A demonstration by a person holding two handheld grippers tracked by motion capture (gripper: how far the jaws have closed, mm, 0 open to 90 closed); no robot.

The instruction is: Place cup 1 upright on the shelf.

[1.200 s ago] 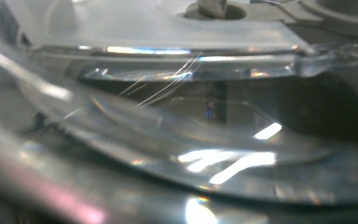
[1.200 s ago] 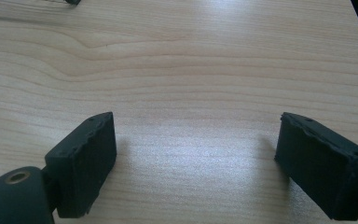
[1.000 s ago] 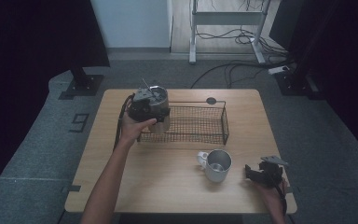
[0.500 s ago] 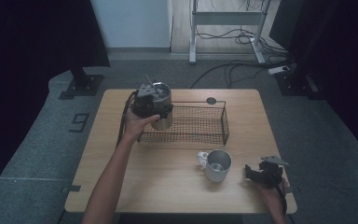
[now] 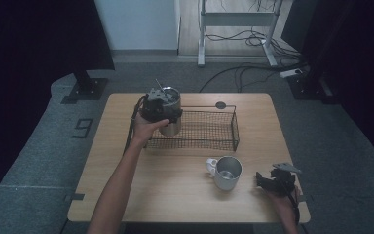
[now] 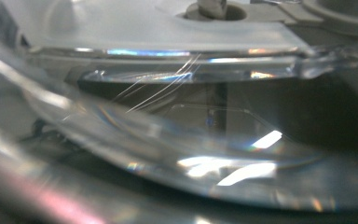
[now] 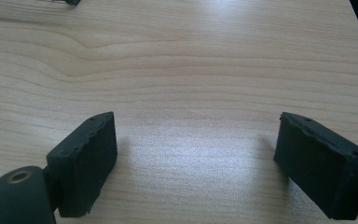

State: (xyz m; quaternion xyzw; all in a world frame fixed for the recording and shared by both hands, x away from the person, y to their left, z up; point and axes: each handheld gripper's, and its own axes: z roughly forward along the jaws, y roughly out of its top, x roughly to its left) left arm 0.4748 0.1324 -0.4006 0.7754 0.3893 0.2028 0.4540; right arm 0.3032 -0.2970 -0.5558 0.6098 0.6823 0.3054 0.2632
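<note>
A: You're gripping the steel tumbler [image 5: 169, 113] with your left gripper [image 5: 159, 108], holding it over the wire basket's [image 5: 213, 146] left end.

B: Your right gripper [image 5: 274, 180] is resting open and empty by the mug [image 5: 228, 171].

A: That clear lid [image 6: 177, 42] is slick; a tilting tumbler could be slipping.

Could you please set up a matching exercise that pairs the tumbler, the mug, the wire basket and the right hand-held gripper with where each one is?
Things:
1. steel tumbler
2. mug
3. wire basket
4. right hand-held gripper

Places or states:
A. stands on bare wood near the front of the table
B. jaws apart over bare wood, nothing between them
C. sits at the far middle of the table
D. gripped by the left hand-held gripper at the basket's left end

Pairs: 1-D, 2-A, 3-C, 4-B
</note>
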